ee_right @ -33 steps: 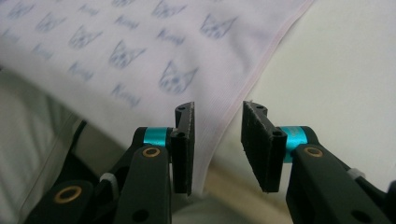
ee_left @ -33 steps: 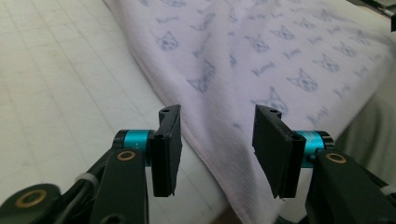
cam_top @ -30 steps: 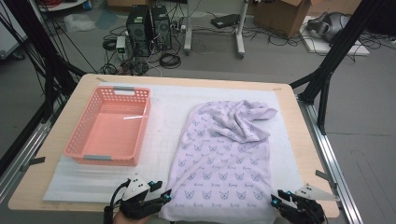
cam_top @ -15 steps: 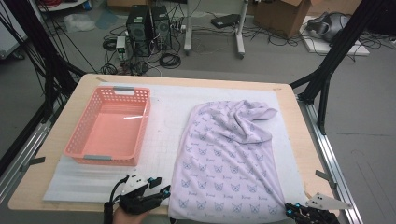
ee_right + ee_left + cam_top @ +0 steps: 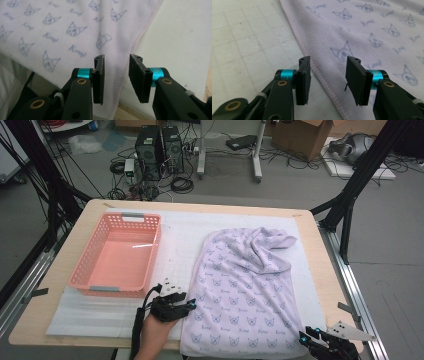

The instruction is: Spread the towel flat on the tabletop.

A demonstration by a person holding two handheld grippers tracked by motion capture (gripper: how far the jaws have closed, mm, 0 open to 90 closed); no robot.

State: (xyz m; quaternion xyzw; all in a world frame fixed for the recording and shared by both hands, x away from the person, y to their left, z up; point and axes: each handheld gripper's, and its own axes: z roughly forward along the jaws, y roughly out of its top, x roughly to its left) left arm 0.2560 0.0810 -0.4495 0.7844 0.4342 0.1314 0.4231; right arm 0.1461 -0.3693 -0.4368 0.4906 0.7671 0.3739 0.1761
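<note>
Even, bright overhead light; soft shadows; high view grainy; near tongs slightly blurred.

Your towel (image 5: 245, 290) lies right on the worktop (image 5: 60, 265), on the mat (image 5: 185, 227); basket (image 5: 116, 256) left of it; left gripper (image 5: 186, 306) at its left edge, right gripper (image 5: 306, 338) at its near right corner.

Left gripper (image 5: 327, 80): black ribbed jaws, teal collars, brass-ringed pivot screws; right gripper (image 5: 115, 77) alike; grey three-cornered plate atop each; black cable trailing.
</note>
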